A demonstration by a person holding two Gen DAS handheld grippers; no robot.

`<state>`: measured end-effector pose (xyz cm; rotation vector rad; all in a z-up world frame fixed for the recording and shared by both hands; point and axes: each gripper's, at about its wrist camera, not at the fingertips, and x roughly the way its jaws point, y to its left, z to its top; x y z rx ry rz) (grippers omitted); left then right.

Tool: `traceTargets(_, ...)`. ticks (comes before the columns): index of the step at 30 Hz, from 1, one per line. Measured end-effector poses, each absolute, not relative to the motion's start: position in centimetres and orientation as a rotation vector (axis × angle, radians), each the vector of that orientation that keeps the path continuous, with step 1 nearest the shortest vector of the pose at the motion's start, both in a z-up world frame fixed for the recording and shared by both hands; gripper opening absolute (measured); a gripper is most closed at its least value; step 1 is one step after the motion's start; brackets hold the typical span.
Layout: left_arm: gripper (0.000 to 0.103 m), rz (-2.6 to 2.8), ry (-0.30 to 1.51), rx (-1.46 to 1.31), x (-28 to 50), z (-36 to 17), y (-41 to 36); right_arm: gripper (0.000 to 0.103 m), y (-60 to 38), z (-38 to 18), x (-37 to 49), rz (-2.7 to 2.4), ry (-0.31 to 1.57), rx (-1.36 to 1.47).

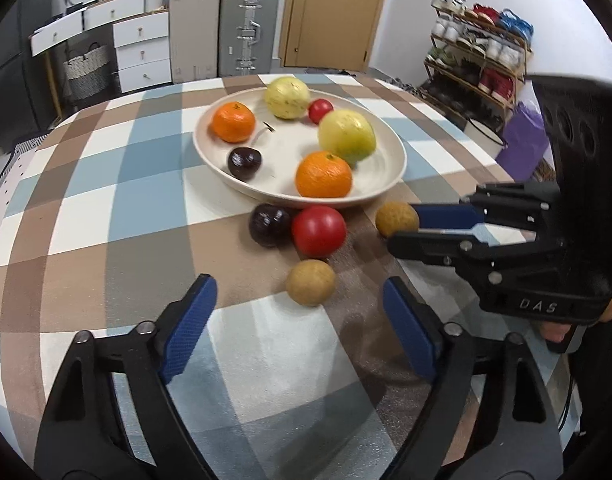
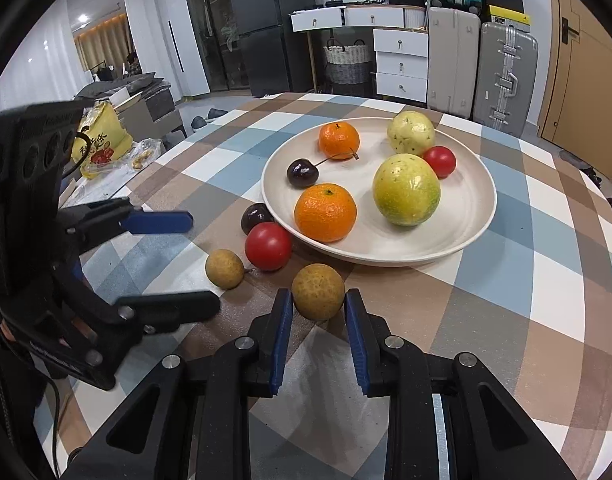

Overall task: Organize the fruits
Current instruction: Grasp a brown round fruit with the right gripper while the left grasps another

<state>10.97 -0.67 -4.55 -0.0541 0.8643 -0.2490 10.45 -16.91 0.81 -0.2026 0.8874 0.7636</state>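
A cream plate [image 1: 390, 148] [image 2: 474, 216] holds two oranges [image 1: 324, 174], two yellow-green fruits [image 1: 346, 135], a small red fruit [image 1: 320, 110] and a dark cherry [image 1: 244, 163]. On the cloth in front lie a dark cherry [image 1: 269, 225], a red fruit [image 1: 318, 231] [image 2: 268, 246] and two brown round fruits. My right gripper [image 2: 318, 300] [image 1: 402, 226] is closed around one brown fruit [image 2: 318, 291] [image 1: 396, 219], pads touching its sides. My left gripper [image 1: 295, 304] [image 2: 201, 260] is open and empty, just short of the other brown fruit [image 1: 310, 282] [image 2: 224, 269].
The checked tablecloth [image 1: 105, 208] covers a round table. Beyond the table stand suitcases [image 1: 245, 28], white drawers [image 1: 141, 52], a door and a shoe rack [image 1: 478, 64]. A yellow bag [image 2: 99, 140] lies off the table's left side in the right wrist view.
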Motion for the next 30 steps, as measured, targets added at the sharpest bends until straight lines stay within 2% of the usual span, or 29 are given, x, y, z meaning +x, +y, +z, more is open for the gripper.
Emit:
traceTargets(4, 0.069, -0.279, 0.865, -0.054, 10.8, -4.7, -1.0, 0.027, -16.9, 0.8, 10.4, 0.765, 0.889, -0.205)
traceTargets(9, 0.048, -0.299, 0.892, -0.065, 11.2, -5.0, -1.0, 0.027, -16.9, 0.8, 10.3, 0.769, 0.887, -0.200)
traceTargets(11, 0.045, -0.301, 0.896, -0.061, 11.3, -5.1, -1.1, 0.027, -16.8, 0.8, 10.3, 0.770, 0.887, -0.203)
traceTargets(14, 0.034, -0.311, 0.898, -0.067, 11.4, -5.1, -1.1, 0.027, -16.8, 0.9, 10.3, 0.771, 0.885, -0.202)
traceTargets(15, 0.023, -0.313, 0.897, -0.068, 11.4, -5.1, -1.1, 0.027, -16.8, 1.0, 10.3, 0.772, 0.881, -0.201)
traceTargets(30, 0.024, -0.313, 0.834, -0.072, 10.7, -4.1, -0.9, 0.027, -17.0, 0.9, 10.3, 0.772, 0.876, -0.188)
